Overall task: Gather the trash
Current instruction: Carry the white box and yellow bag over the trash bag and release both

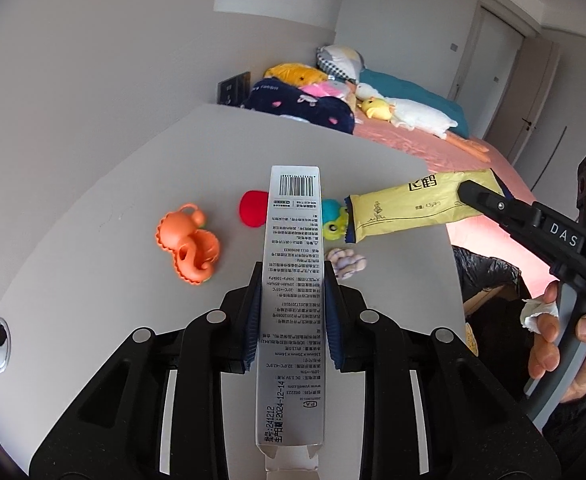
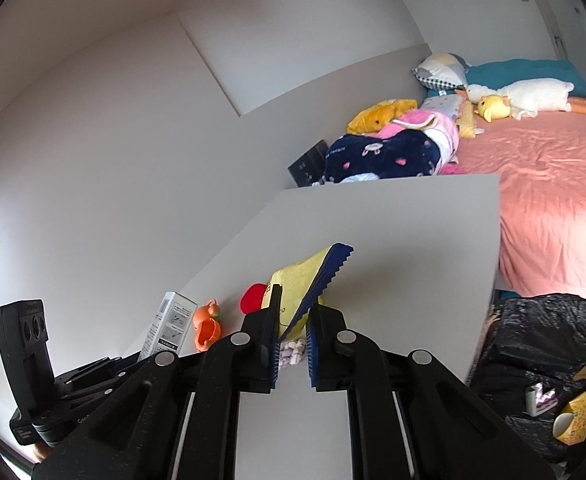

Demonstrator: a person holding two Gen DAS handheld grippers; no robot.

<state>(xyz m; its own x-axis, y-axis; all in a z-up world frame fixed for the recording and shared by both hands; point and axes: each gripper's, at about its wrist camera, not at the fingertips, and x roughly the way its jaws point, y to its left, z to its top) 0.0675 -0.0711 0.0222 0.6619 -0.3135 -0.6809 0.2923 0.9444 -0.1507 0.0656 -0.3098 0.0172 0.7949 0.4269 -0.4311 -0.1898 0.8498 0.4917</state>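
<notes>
My left gripper (image 1: 293, 312) is shut on a long white carton (image 1: 293, 240) printed with a barcode and small text. The carton sticks out forward above the grey table (image 1: 113, 200). In the left wrist view my right gripper (image 1: 469, 192) reaches in from the right, shut on one end of a yellow snack wrapper (image 1: 405, 210) held off the table. In the right wrist view the right gripper (image 2: 295, 304) pinches that yellow wrapper (image 2: 293, 280), whose blue serrated edge runs between the pads. The white carton (image 2: 169, 328) stands at the lower left.
An orange toy (image 1: 189, 240), a red object (image 1: 253, 208), a green and blue toy (image 1: 333, 220) and a small purple-white item (image 1: 345, 262) lie on the table. A black trash bag (image 2: 541, 344) sits beside the table's right edge. A pink bed (image 2: 553, 184) with plush toys lies beyond.
</notes>
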